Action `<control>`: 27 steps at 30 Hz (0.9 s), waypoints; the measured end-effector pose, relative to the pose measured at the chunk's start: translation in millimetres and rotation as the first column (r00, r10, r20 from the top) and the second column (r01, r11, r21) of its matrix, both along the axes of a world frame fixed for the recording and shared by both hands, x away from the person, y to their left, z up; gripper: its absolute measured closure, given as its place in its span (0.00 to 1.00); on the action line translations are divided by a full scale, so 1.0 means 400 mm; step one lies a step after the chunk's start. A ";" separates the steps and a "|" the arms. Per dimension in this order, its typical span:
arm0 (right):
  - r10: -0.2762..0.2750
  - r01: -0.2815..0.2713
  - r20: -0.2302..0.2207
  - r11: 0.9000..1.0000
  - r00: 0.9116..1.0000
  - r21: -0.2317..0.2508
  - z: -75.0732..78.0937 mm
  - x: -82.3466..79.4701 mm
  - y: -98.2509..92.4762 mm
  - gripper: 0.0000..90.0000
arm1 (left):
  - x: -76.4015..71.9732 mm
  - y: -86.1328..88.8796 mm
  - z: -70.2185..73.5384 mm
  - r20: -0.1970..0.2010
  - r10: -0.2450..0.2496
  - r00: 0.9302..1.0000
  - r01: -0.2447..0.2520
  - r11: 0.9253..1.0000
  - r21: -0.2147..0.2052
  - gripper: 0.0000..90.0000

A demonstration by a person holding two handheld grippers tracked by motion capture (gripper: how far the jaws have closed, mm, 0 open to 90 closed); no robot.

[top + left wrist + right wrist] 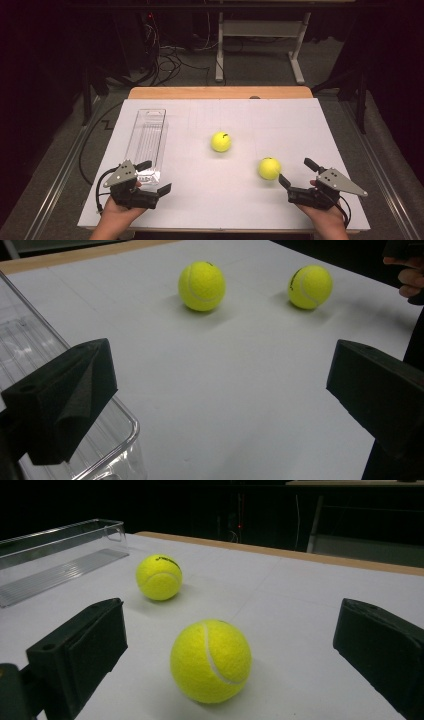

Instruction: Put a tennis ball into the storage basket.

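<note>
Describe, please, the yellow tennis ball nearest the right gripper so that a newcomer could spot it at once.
Start at the white board covering the table, with a clear plastic tray along its left side. Two yellow tennis balls lie on the board's right half. The wanted ball is the nearer one, just ahead of the open right gripper, while the other ball lies farther back, toward the tray.

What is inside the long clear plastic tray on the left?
The long clear plastic tray holds nothing visible; its ribbed floor shows through. The left gripper covers part of its near end.
</note>
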State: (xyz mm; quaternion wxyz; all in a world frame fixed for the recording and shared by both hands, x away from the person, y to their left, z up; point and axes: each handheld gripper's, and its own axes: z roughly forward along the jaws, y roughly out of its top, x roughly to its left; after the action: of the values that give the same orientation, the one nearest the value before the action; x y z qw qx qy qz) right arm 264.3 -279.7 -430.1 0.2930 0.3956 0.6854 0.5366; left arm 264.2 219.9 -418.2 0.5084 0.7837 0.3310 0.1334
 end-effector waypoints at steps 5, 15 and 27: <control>0.004 -0.004 -0.002 1.000 1.000 -0.004 0.000 0.000 0.001 0.01 | 0.001 -0.006 -0.001 -0.020 -0.018 1.000 0.018 1.000 0.021 0.01; 0.008 -0.008 -0.003 1.000 1.000 -0.009 0.000 0.000 0.002 0.01 | 0.000 -0.037 -0.008 -0.079 -0.053 0.995 0.061 0.992 0.107 0.01; 0.007 -0.008 -0.006 1.000 1.000 -0.010 -0.001 -0.001 0.002 0.01 | -0.002 -0.073 -0.024 -0.144 -0.107 0.984 0.134 0.971 0.199 0.01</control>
State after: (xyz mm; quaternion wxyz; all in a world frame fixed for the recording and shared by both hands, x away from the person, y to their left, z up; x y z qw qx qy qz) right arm 264.0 -278.8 -430.5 0.2909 0.3932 0.6905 0.5329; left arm 263.6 190.9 -427.6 0.4080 0.8582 0.2999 0.0840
